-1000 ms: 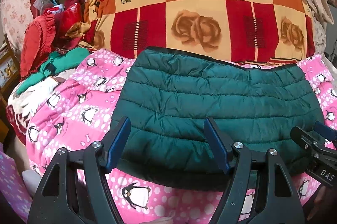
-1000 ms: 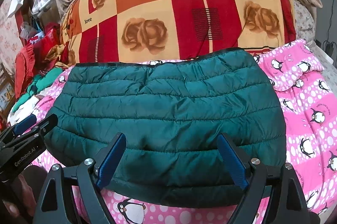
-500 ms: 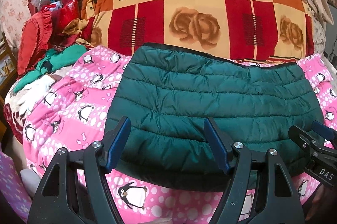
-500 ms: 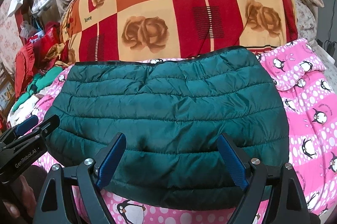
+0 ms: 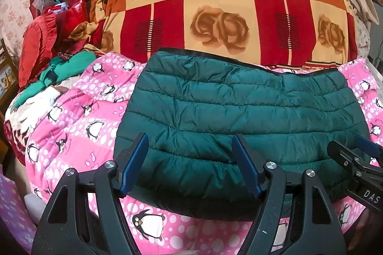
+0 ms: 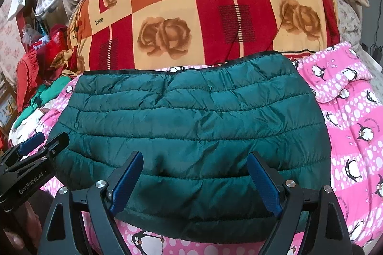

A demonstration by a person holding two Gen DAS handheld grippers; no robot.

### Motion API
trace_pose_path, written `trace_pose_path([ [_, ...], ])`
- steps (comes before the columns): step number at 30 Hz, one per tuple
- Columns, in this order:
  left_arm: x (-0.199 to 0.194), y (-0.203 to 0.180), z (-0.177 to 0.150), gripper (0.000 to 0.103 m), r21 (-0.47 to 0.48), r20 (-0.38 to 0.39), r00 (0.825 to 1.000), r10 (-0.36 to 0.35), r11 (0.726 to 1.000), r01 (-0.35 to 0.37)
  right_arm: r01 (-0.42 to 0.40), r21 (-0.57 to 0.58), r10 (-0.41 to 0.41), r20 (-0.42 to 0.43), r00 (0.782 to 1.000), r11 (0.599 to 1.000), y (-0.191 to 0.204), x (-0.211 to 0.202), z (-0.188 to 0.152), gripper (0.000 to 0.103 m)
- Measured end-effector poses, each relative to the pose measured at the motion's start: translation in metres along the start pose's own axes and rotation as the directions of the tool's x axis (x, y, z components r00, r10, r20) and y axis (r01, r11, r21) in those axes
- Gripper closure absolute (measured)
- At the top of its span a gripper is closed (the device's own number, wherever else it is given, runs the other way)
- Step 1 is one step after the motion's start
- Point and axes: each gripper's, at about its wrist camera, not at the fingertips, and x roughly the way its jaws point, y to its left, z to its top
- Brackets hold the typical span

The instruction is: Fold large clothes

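Note:
A dark green quilted puffer jacket (image 5: 239,116) lies folded into a flat rectangle on the pink penguin blanket (image 5: 79,125); it also shows in the right wrist view (image 6: 191,125). My left gripper (image 5: 190,142) is open and empty, hovering over the jacket's near left part. My right gripper (image 6: 195,159) is open and empty over the jacket's near middle. Each gripper shows at the edge of the other's view: the right one (image 5: 347,149) and the left one (image 6: 45,140).
A big rolled quilt (image 5: 227,10) with rose checks lies behind the jacket. Red and green clothes (image 5: 45,56) are piled at the far left. The pink blanket (image 6: 354,125) stretches right of the jacket.
Both grippers have drifted slightly; the jacket sits a little farther right in the left wrist view. The jaws stay open and the jacket has not moved.

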Motion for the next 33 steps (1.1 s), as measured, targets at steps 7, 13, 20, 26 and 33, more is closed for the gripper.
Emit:
trace_pose_path([
  [7,0.006,-0.003,0.000,0.031,0.006,-0.013,1.000,0.000,1.000,0.000,-0.001,0.006,0.001,-0.007,1.000,1.000,-0.004,0.003,0.002,0.016],
  [13,0.008,-0.007,0.000,0.031,0.013,-0.017,1.000,-0.001,1.000,0.001,-0.002,0.012,0.002,-0.012,1.000,1.000,-0.007,0.007,0.003,0.016],
  [20,0.012,-0.008,0.001,0.031,0.014,-0.024,1.000,-0.006,1.000,0.006,-0.004,0.013,0.004,-0.017,1.000,1.000,-0.009,0.009,0.004,0.016],
  [26,0.014,-0.009,0.001,0.031,0.013,-0.028,1.000,-0.007,1.000,0.008,-0.006,0.007,0.006,-0.018,1.000,1.000,-0.007,0.012,0.006,0.016],
  [33,0.016,-0.009,0.001,0.031,0.011,-0.034,0.999,-0.009,1.000,0.009,-0.006,0.005,0.006,-0.020,1.000,1.000,-0.005,0.013,0.007,0.016],
])
